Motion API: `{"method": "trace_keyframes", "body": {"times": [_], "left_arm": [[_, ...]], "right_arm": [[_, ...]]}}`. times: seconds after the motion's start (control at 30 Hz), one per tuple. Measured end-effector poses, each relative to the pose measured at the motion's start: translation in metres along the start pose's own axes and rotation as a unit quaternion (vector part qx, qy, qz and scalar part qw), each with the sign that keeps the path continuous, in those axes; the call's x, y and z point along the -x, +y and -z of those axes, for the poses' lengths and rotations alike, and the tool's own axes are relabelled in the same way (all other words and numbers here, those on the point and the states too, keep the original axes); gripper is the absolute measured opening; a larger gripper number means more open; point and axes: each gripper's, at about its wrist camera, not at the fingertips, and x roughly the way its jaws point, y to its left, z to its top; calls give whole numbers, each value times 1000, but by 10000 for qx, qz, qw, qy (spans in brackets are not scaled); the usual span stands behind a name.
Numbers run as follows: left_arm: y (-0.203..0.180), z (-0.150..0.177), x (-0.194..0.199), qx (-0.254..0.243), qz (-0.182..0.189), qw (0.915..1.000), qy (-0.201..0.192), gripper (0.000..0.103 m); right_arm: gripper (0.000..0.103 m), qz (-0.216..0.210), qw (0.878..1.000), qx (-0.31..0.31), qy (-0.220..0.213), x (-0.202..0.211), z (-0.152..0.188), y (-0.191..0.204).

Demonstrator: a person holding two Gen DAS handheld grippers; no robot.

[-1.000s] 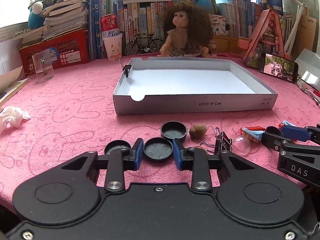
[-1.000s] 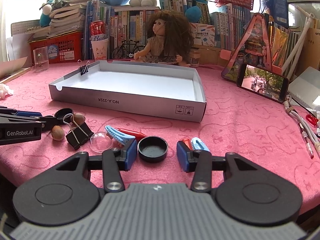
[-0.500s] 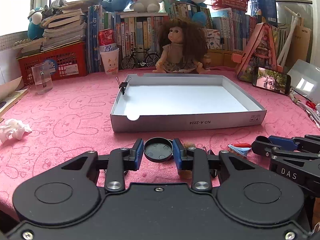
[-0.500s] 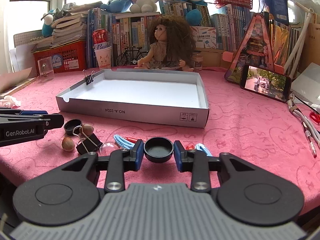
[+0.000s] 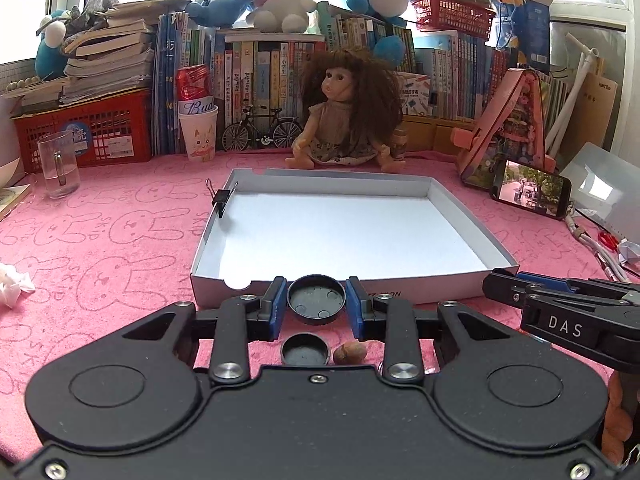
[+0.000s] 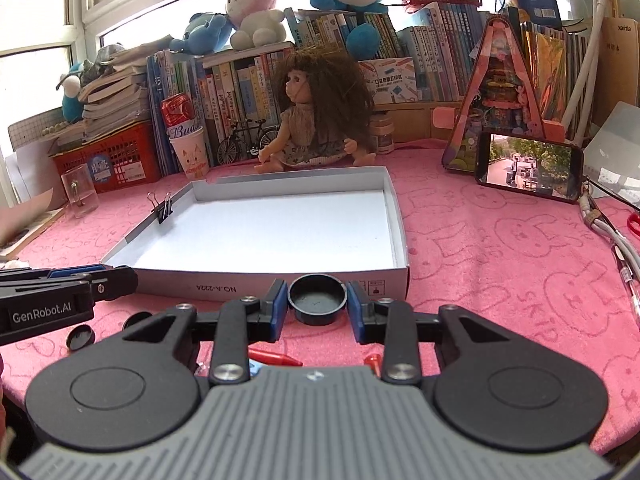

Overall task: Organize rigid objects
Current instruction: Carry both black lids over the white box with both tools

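Pink worktop (image 5: 120, 240): each tool, left tool (image 5: 316, 304) and right tool (image 6: 317, 306), gripped a black cap (image 5: 316, 299); they should go level over the white box (image 5: 460, 216).

The tray (image 5: 460, 208) lies on the counter (image 5: 120, 240); a binder clip (image 5: 221, 199) sits on its left wall; a doll (image 5: 344, 120) sits behind it.

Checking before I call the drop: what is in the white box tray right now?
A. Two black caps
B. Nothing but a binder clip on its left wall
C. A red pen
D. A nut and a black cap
B: the white box tray has a bare floor, and only the binder clip sits clipped on its left wall.
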Motion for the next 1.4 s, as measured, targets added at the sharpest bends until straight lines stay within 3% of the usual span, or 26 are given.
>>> {"method": "trace_keyframes", "body": {"times": [0.87, 1.4], "left_arm": [[2, -53, -91, 168, 109, 9990, 398, 30], [12, -64, -164, 376, 81, 9903, 1338, 30]], "right_arm": [[37, -182, 9998, -66, 24, -58, -45, -11], [37, -388, 9917, -537, 1099, -126, -57, -27]]}}
